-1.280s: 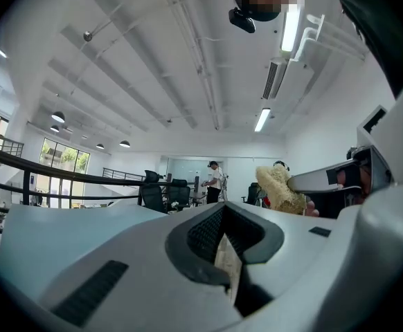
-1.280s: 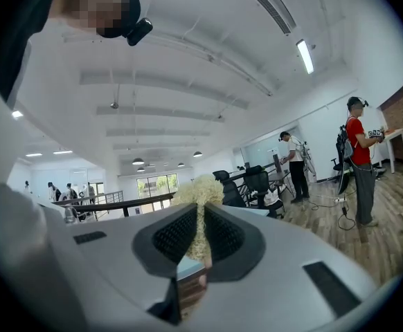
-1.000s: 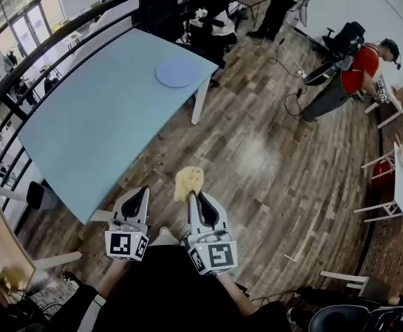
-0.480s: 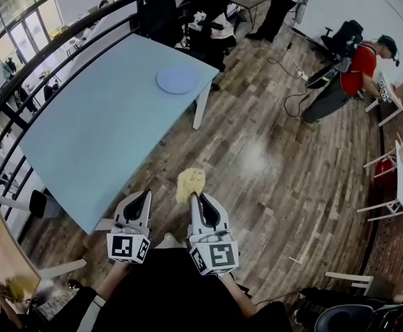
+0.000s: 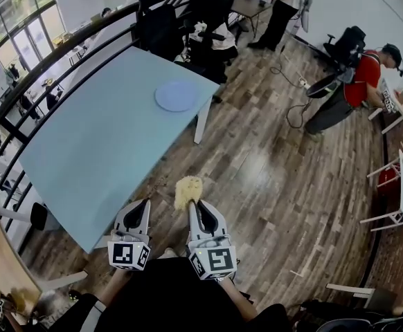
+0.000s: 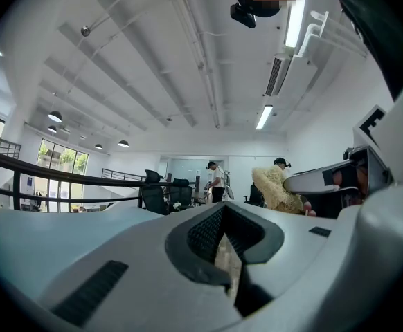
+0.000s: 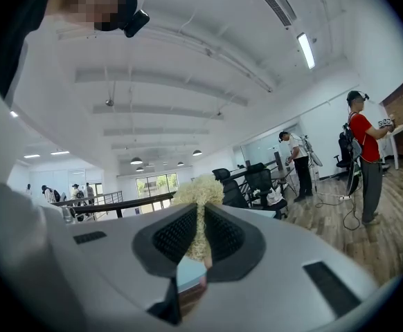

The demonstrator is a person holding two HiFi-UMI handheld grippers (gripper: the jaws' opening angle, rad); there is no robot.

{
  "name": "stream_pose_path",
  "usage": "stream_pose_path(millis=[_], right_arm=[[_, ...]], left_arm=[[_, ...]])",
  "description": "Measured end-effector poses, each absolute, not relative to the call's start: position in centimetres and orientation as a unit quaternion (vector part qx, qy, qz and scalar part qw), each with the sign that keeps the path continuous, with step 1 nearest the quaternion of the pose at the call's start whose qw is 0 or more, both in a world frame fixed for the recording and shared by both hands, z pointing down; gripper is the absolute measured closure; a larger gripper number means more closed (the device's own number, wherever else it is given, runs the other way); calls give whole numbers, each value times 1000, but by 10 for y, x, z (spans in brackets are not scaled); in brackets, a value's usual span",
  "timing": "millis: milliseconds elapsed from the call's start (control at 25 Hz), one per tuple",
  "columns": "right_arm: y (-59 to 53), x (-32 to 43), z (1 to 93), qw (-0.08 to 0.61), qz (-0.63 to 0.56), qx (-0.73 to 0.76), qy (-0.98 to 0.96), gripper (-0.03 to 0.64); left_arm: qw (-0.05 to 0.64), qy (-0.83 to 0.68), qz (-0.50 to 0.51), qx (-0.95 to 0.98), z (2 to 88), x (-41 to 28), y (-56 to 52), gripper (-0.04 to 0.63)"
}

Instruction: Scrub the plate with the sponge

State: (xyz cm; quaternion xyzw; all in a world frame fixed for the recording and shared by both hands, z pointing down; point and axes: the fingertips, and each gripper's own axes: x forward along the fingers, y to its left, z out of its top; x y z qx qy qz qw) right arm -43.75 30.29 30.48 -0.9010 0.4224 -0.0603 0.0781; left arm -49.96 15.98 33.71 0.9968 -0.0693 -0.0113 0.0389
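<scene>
The right gripper [image 5: 195,205] is clamping the yellow sponge [image 5: 187,187] between its jaws, out over the wooden floor [image 5: 271,164], clear of the tabletop's [image 5: 97,137] edge. The left gripper [image 5: 140,208] is hanging just beside it with its jaws pressed together on nothing. The blue plate [image 5: 176,95] is lying by the tabletop's far right corner, well apart from both.
</scene>
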Motion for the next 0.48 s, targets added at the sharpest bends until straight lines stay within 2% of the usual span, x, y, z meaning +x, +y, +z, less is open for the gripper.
stream_pose_path(millis=[480], right_arm=[[288,-352,310,84,-69,-893,437,581]], left_arm=[[31,-91,-7,995,336,-422,146,594]])
